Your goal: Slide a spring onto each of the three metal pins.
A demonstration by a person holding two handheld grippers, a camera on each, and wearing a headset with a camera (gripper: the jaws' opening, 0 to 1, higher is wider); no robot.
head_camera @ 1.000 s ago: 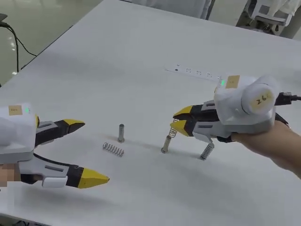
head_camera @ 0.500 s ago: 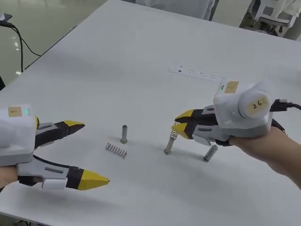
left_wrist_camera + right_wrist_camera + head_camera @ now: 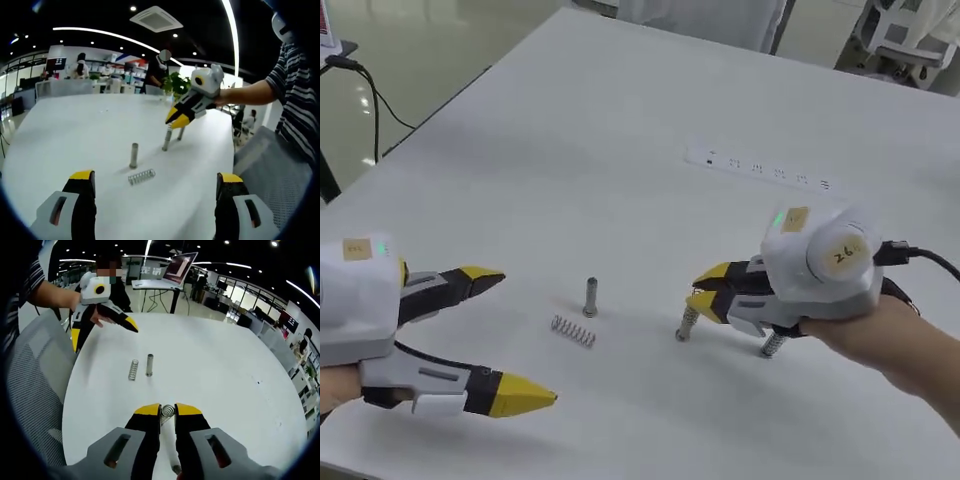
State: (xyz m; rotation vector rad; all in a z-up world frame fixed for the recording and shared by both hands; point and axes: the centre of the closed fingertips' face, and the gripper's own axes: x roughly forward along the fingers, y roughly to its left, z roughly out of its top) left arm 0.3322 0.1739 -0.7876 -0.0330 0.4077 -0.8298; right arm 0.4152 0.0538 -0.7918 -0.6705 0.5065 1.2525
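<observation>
Head view: white table (image 3: 620, 120), power strip (image 3: 760, 168) on it, pale floor (image 3: 420, 40) beyond; left claw (image 3: 526, 335) spread, right claw (image 3: 697, 287) pinching spring (image 3: 168, 410).

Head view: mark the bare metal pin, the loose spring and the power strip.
bare metal pin (image 3: 590, 298), head view, middle of its shaft.
loose spring (image 3: 573, 332), head view, middle coils.
power strip (image 3: 760, 168), head view, middle of its top face.
</observation>
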